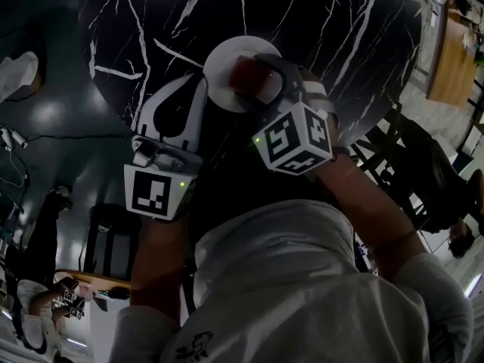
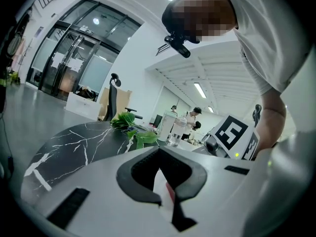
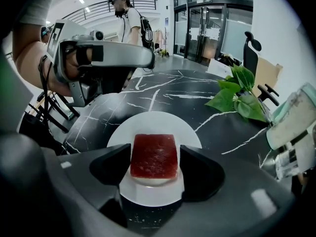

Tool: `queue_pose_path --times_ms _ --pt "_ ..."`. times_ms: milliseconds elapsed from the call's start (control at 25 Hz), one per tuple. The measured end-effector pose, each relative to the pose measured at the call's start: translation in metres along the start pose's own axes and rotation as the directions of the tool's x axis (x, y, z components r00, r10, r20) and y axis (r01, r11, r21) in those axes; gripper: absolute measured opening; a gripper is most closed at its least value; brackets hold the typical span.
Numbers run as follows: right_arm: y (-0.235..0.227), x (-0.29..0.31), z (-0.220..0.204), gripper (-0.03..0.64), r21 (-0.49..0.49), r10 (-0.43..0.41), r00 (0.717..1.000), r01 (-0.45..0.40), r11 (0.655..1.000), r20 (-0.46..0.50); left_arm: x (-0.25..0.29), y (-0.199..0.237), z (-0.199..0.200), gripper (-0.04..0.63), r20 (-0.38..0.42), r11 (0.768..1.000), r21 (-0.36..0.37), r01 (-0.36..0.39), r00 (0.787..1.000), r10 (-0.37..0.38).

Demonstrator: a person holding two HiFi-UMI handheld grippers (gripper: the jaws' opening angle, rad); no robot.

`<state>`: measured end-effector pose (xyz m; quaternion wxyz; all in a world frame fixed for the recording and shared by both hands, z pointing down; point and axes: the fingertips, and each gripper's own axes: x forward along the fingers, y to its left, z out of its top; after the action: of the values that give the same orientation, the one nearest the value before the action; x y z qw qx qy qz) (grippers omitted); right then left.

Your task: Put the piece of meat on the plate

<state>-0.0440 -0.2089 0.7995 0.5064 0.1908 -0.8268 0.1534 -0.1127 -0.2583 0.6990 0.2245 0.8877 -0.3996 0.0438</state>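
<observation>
Right claw (image 3: 154, 158) held the piece of meat (image 3: 154, 152) between its two jaws, one pressed to each side, right over the white plate (image 3: 148, 125) on the black marble table (image 3: 173, 90). Left claw (image 2: 165, 194) hung just beside the plate, its jaws nearly together with nothing between them.

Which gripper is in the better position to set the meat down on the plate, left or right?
Right. The right gripper holds the meat between its jaws, over the plate. The left gripper is shut and empty, beside the plate.
</observation>
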Motion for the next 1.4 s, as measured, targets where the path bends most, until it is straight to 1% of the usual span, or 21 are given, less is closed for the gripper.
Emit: queue_pose_path --times_ms 280,440,600,680,800,920,1040,1160,1240,1280,1400 --pt "0.0 -0.033 0.015 0.296 0.016 -0.025 0.998 0.025 1.0 0.061 -0.002 -0.012 0.025 0.005 0.018 1.0 0.026 0.006 1.0 -0.007" --pt "-0.008 -0.066 0.032 0.247 0.027 -0.078 0.987 0.075 0.997 0.141 -0.003 -0.027 0.047 0.005 0.033 0.999 0.047 0.015 0.999 -0.017" --pt "-0.016 -0.109 0.052 0.173 0.05 -0.144 0.957 0.135 0.99 0.252 -0.004 -0.05 0.07 0.005 0.052 0.997 0.066 0.033 0.998 -0.036" --pt "-0.019 -0.129 0.059 0.149 0.066 -0.171 0.939 0.159 0.985 0.299 -0.005 -0.06 0.082 0.005 0.058 0.996 0.077 0.041 0.997 -0.045" --pt "-0.023 -0.161 0.071 0.09 0.08 -0.202 0.905 0.185 0.979 0.375 -0.007 -0.072 0.101 0.005 0.074 0.994 0.101 0.048 0.996 -0.056" --pt "-0.021 -0.198 0.081 0.037 0.105 -0.214 0.866 0.186 0.977 0.452 -0.014 -0.089 0.122 0.005 0.083 0.993 0.113 0.046 0.995 -0.056" --pt "-0.02 -0.233 0.091 0.004 0.139 -0.232 0.829 0.187 0.972 0.509 -0.023 -0.107 0.145 0.005 0.095 0.991 0.124 0.043 0.994 -0.055" --pt "-0.023 -0.258 0.104 0.003 0.145 -0.243 0.798 0.195 0.97 0.552 -0.026 -0.118 0.169 0.005 0.117 0.988 0.15 0.04 0.992 -0.058" --pt "-0.022 -0.275 0.112 0.003 0.142 -0.242 0.78 0.196 0.97 0.578 -0.029 -0.127 0.184 0.005 0.129 0.987 0.157 0.034 0.99 -0.054" --pt "-0.022 -0.285 0.116 0.003 0.144 -0.242 0.766 0.195 0.97 0.595 -0.031 -0.132 0.192 0.005 0.138 0.987 0.159 0.03 0.989 -0.052" --pt "-0.027 -0.316 0.13 0.002 0.166 -0.252 0.706 0.19 0.968 0.662 -0.033 -0.145 0.22 0.005 0.174 0.984 0.177 0.01 0.984 -0.042"
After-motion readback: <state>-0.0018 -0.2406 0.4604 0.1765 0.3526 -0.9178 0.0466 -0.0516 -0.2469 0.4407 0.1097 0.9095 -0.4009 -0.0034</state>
